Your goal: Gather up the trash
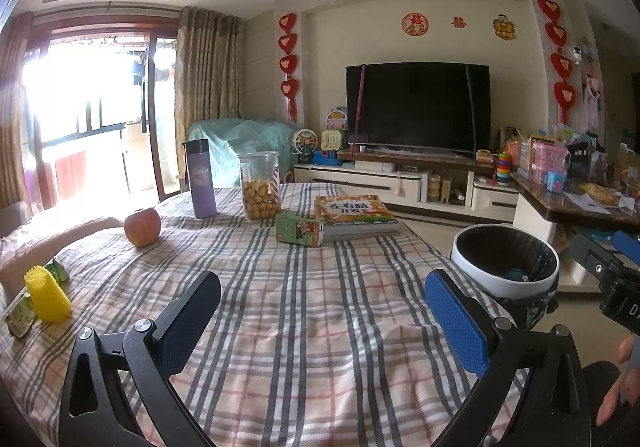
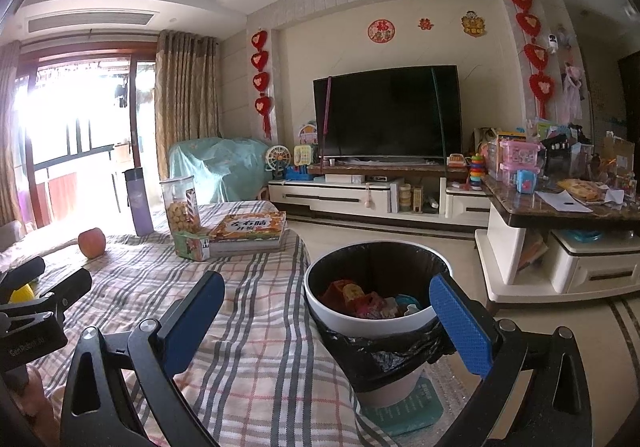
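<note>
A white trash bin (image 2: pixel 376 321) with a black liner stands on the floor at the table's right edge, with colourful wrappers (image 2: pixel 360 301) inside; it also shows in the left wrist view (image 1: pixel 505 259). A yellow foam fruit net (image 1: pixel 47 294) and a green wrapper (image 1: pixel 22 313) lie at the table's left. My left gripper (image 1: pixel 326 305) is open and empty above the plaid tablecloth. My right gripper (image 2: pixel 328 311) is open and empty, near the bin's rim.
On the table (image 1: pixel 320 327) are an apple (image 1: pixel 142 226), a purple bottle (image 1: pixel 200 178), a snack jar (image 1: pixel 260 185), a green carton (image 1: pixel 300 230) and books (image 1: pixel 354 216). A TV cabinet (image 2: pixel 360 199) and a cluttered side counter (image 2: pixel 568 207) stand behind.
</note>
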